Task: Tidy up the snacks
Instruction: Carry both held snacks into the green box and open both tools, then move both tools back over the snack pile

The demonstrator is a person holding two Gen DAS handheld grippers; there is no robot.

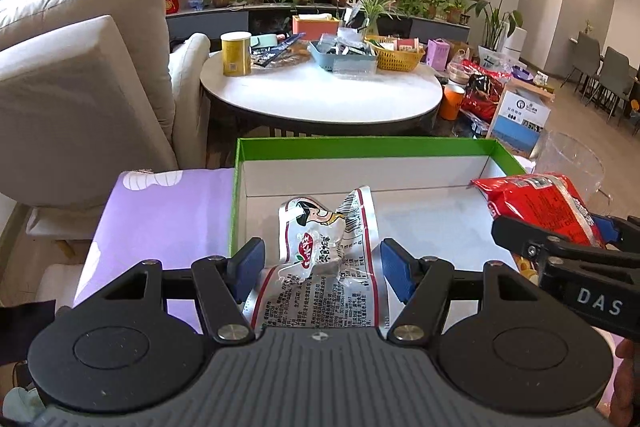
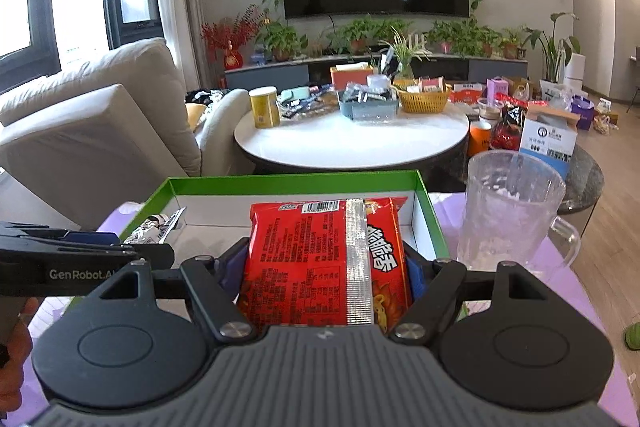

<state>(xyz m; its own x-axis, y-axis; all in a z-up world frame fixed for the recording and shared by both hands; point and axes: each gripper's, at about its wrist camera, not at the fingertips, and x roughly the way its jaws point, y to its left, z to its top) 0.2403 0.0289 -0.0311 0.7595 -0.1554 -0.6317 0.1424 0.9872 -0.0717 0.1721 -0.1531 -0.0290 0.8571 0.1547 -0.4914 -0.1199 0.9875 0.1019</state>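
My left gripper [image 1: 322, 263] is shut on a crumpled silver-and-white snack packet [image 1: 320, 251], holding it over the near left part of a green-rimmed box [image 1: 360, 147] with a white inside. In the right wrist view the packet [image 2: 160, 223] juts out past the left gripper [image 2: 160, 251] above the box [image 2: 280, 177]. My right gripper [image 2: 326, 267] is shut on a red noodle packet [image 2: 320, 259], which stands upright between the blue pads [image 2: 416, 275] over the box's near right side. From the left wrist view, the red packet [image 1: 536, 203] and the right gripper [image 1: 600, 227] come in from the right.
The box rests on a purple cloth [image 1: 160, 211]. A clear plastic mug [image 2: 508, 207] stands just right of the box. Beyond are a round white table [image 2: 352, 139] with baskets and a yellow can, a beige sofa [image 2: 100, 119], and bags and boxes on the floor at the right.
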